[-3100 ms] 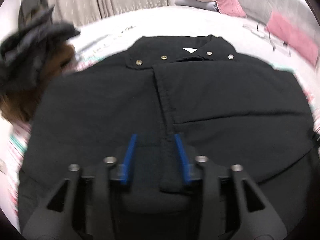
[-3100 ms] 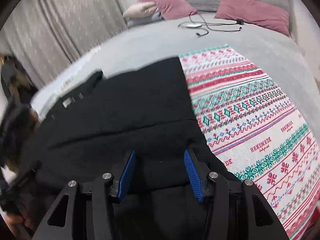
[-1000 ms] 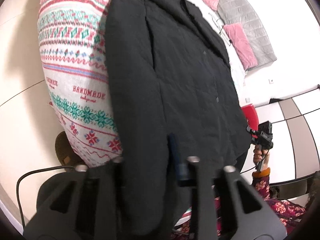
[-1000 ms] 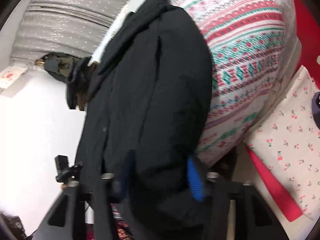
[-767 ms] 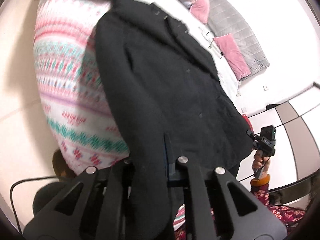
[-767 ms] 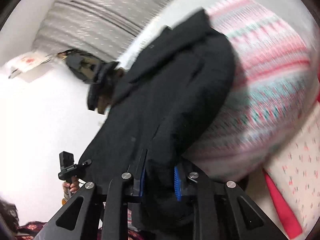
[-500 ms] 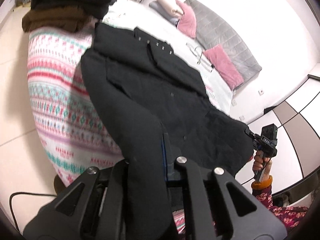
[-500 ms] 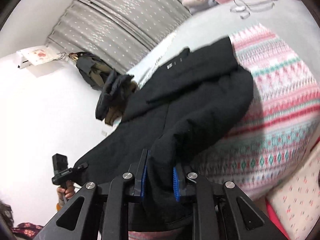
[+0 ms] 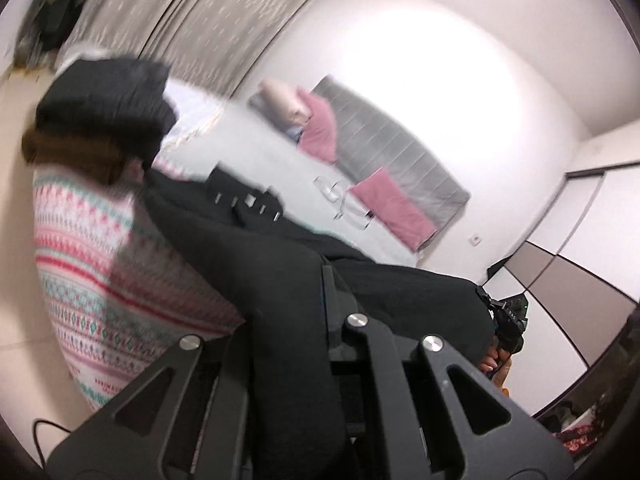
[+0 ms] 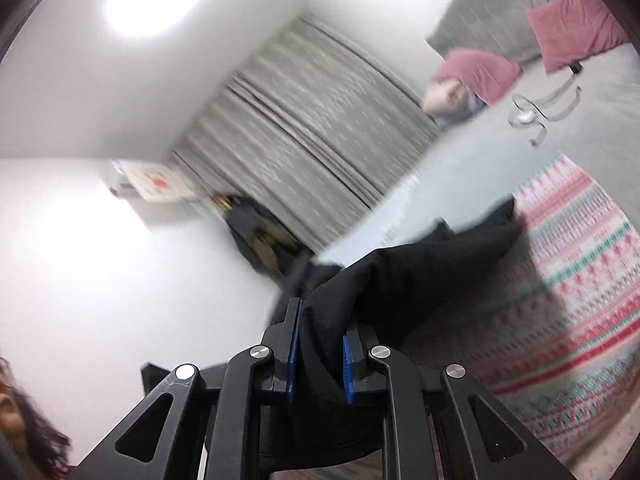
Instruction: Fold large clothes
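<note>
1. Left wrist view: we have the black coat (image 9: 280, 264) lifted by its hem end, collar end on the patterned blanket (image 9: 92, 280) on the bed (image 9: 256, 148). The frame is motion-blurred, so detail is thin.
2. Risk: the coat looks thick and heavy, and each grip takes only a bunched edge. A fast swing could pull fabric out of one grip and drop that corner, skewing the fold.
3. Risk: the collar end lies near the stacked dark clothes (image 9: 108, 100) at the bed's edge. Dragging the coat could shove that pile or ruck the blanket.
4. Risk: if the two hands travel unevenly, the hem lands crooked over the collar (hard to correct with a bulky coat).
5. Left gripper (image 9: 292, 320): jaws nearly together, clamped on a thick fold of the coat. One finger is buried under cloth, so we judge this from the fabric draped through.
6. Right gripper (image 10: 319, 344): jaws narrowly apart, blue pads (image 10: 293, 344) pressed on a wad of the coat (image 10: 420, 272) that runs from them down to the blanket (image 10: 580, 300).
</note>
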Action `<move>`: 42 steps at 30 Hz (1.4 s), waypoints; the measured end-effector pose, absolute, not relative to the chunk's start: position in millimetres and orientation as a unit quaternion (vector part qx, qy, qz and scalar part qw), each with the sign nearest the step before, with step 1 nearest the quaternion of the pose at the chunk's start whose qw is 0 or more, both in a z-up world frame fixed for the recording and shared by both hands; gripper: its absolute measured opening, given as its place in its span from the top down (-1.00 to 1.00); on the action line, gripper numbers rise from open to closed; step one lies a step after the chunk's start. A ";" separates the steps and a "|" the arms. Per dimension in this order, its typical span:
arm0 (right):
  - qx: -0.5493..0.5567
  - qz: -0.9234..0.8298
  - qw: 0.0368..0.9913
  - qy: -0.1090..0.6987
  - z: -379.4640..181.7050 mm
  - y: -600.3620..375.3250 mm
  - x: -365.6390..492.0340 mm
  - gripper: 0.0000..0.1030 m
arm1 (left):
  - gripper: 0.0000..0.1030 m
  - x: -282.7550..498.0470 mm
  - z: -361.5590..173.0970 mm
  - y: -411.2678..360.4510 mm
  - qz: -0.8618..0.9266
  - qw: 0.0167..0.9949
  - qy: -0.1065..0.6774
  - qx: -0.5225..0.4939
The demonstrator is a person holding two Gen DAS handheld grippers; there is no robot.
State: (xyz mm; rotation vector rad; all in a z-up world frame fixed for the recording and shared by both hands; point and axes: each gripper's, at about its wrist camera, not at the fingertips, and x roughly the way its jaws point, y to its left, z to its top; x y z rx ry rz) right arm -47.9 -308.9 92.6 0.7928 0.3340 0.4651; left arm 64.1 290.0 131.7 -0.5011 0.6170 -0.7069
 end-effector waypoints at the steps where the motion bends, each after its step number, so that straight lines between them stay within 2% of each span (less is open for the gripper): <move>1: 0.383 0.231 0.883 0.143 100.8 -310.8 -52.5 0.69 | 0.87 56.1 140.2 293.1 -0.341 0.865 0.281 -0.238; 6: 0.364 0.246 0.895 0.083 147.5 -314.7 -90.6 0.69 | 0.86 9.0 184.8 311.9 -0.361 0.877 0.226 -0.222; 11: 0.332 0.209 0.911 0.129 170.1 -309.7 -107.8 0.69 | 0.84 1.8 179.6 321.6 -0.350 0.872 0.260 -0.223; 16: 0.342 0.183 0.902 0.190 141.6 -307.7 -89.2 0.69 | 0.84 30.7 138.2 326.5 -0.317 0.859 0.311 -0.254; 20: 0.363 0.158 0.893 0.214 120.4 -317.2 -59.3 0.69 | 0.84 60.0 129.4 327.3 -0.284 0.869 0.317 -0.253; 26: 0.346 0.129 0.901 0.228 115.0 -317.5 -1.5 0.69 | 0.84 126.2 132.5 295.4 -0.227 0.905 0.306 -0.190; 30: 0.318 0.094 0.907 0.260 99.2 -306.7 55.2 0.68 | 0.84 175.9 114.8 262.0 -0.190 0.919 0.312 -0.146; 38: 0.277 0.033 0.890 0.361 12.7 -295.9 132.4 0.63 | 0.77 238.2 31.7 233.4 -0.118 0.920 0.366 -0.083; 42: 0.226 -0.002 0.894 0.387 -25.1 -288.7 149.4 0.53 | 0.75 258.0 -10.4 236.5 -0.088 0.910 0.398 -0.071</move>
